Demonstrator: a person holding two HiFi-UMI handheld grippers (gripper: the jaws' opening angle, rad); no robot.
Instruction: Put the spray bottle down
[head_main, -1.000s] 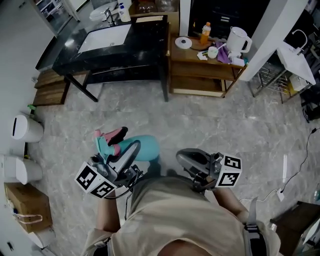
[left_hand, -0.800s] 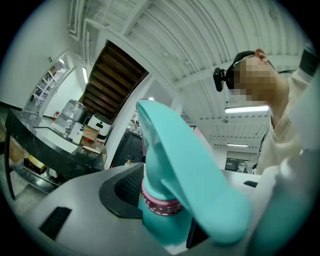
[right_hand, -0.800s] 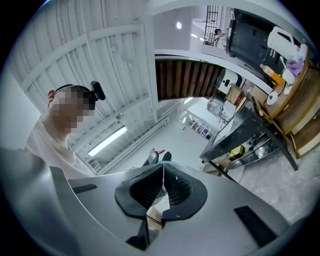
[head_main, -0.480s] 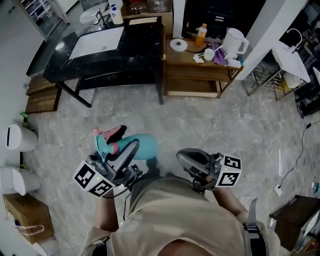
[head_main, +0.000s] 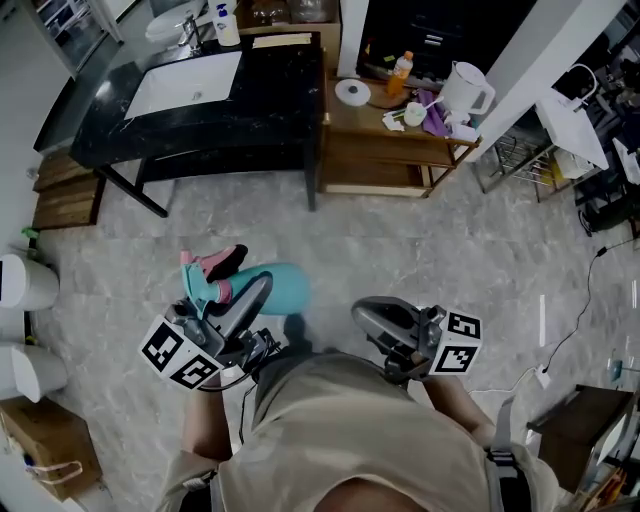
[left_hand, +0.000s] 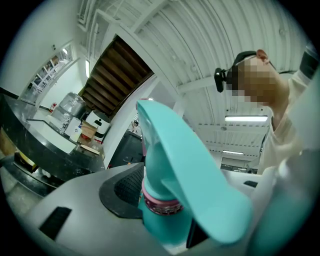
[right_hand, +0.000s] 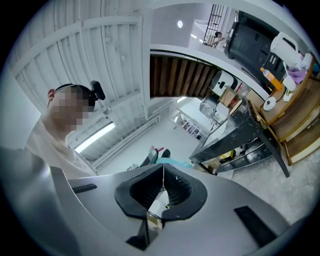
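Floor (head_main: 420, 250) open ahead; black table (head_main: 270, 110), wooden shelf (head_main: 370, 150) block beyond.

My left gripper (head_main: 250, 296) and right gripper (head_main: 363, 315): grey shells, black ribbed pads (right_hand: 142, 192), black-and-white marker cubes (head_main: 458, 342). Beige shirt (head_main: 340, 440) on me.

I read this as a kitchenette corner set up inside a larger industrial-looking hall.

Landmark: black counter (head_main: 270, 110).
- Set into the counter: a white sink (head_main: 185, 85), with a faucet (head_main: 190, 25) and a soap bottle (head_main: 228, 25) at its far edge.
- Just right of the counter: a wooden side table (head_main: 345, 115) carrying a white kettle (head_main: 468, 90) and an orange bottle (head_main: 399, 70).
- In front of the counter: grey stone-look floor (head_main: 420, 250).
- Left of the counter: white bins (head_main: 25, 282).
- Well to the right of the counter: a wire rack (head_main: 520, 160) and loose cables (head_main: 590, 290).
- Overhead: tube lights (left_hand: 246, 119) on a ribbed ceiling.
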